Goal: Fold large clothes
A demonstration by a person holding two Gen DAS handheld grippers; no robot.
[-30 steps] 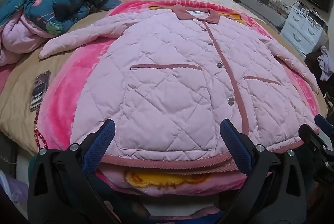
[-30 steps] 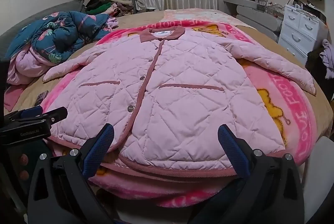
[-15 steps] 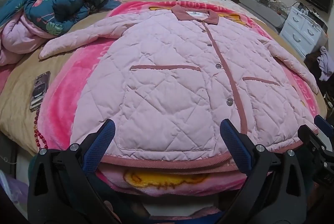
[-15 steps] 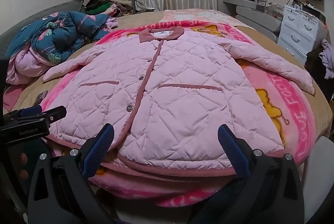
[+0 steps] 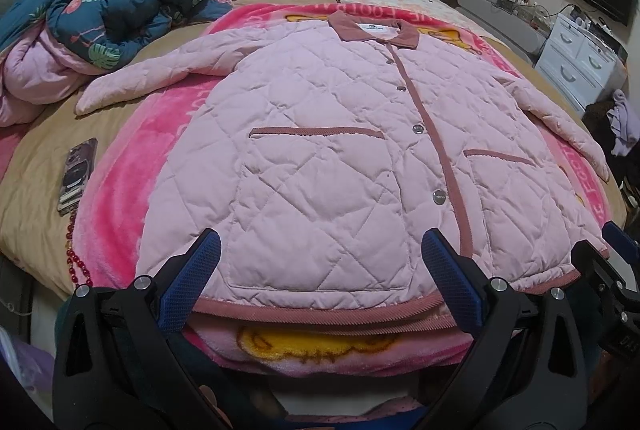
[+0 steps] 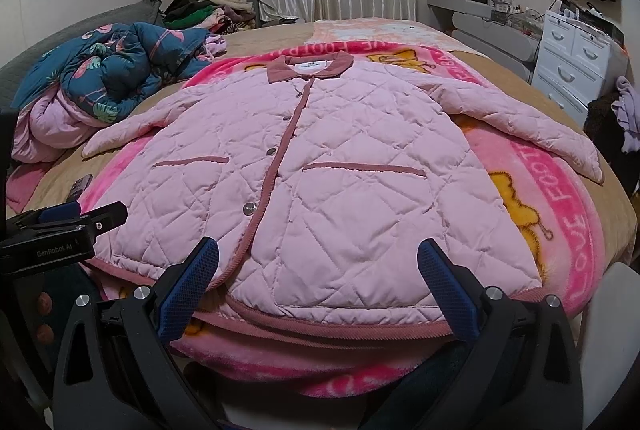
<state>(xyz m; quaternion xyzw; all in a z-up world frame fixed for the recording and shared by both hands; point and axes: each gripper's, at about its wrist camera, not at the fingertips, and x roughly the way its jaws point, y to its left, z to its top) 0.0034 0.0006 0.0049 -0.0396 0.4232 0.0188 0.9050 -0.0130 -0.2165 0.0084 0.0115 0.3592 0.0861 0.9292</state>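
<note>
Left hand-held gripper (image 5: 320, 262), blue-padded, gapes over quilted pink jacket (image 5: 340, 157).

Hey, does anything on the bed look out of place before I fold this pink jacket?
A phone with a red bead strap lies beside the pink blanket, near the quilted jacket's sleeve side. The jacket itself lies flat and buttoned.
</note>
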